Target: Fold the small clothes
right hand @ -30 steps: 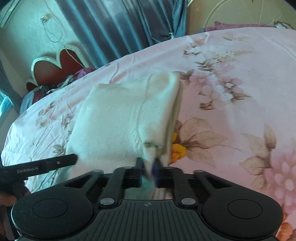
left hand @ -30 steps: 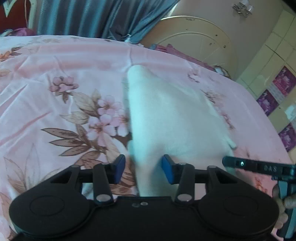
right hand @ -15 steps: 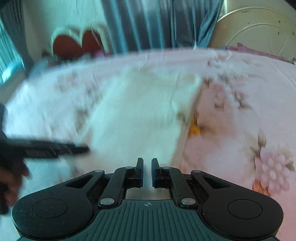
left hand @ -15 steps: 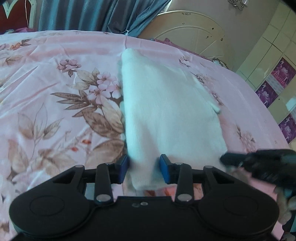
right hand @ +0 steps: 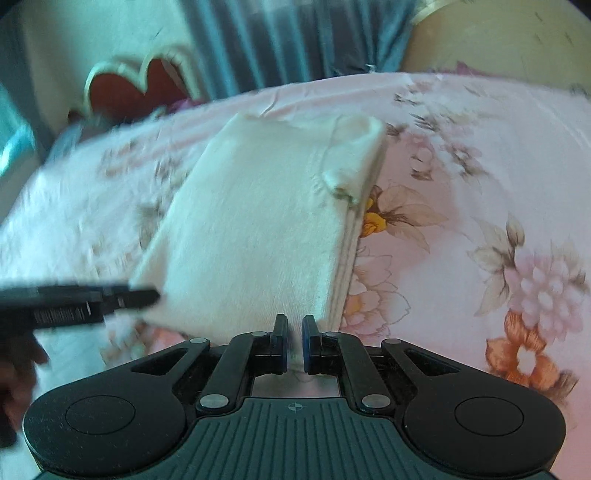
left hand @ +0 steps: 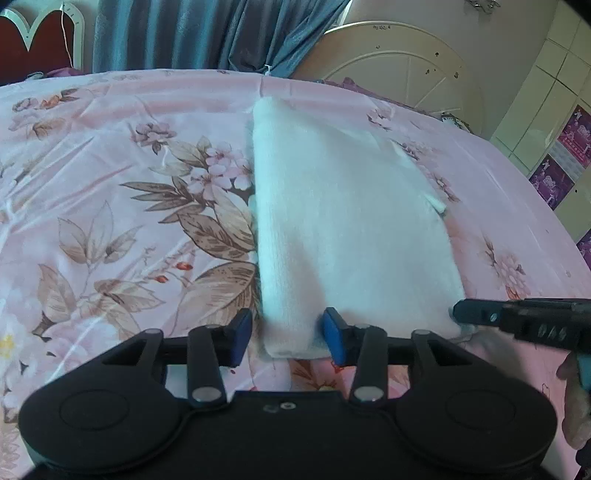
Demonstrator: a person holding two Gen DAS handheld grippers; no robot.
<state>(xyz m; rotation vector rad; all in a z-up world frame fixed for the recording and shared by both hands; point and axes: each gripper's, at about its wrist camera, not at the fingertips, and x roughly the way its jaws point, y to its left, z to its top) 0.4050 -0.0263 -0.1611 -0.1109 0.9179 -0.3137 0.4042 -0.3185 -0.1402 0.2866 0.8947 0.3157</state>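
Note:
A white folded garment (left hand: 343,229) lies flat on the pink floral bedsheet (left hand: 110,206). My left gripper (left hand: 288,332) straddles its near left corner; the jaws are opening and the blue pads (left hand: 242,338) stand off the cloth on the left side. In the right wrist view the same garment (right hand: 258,229) shows a rolled sleeve at its far right corner. My right gripper (right hand: 295,328) is at its near right edge. Its jaws are opening, with a narrow gap and the cloth's edge at the tips. Each gripper's tip shows in the other view: the right gripper (left hand: 480,315) and the left gripper (right hand: 136,295).
Blue curtains (left hand: 184,33) and a red heart-shaped headboard (right hand: 147,85) stand behind the bed. A round cream panel (left hand: 399,66) leans at the far right, with pale cabinets (left hand: 546,110) beyond. The bed's edge curves down at the right.
Both grippers drew back toward the near edge and the garment settled flat. The left jaws widened around the corner. The right jaws, earlier pinched on the cloth, have parted.

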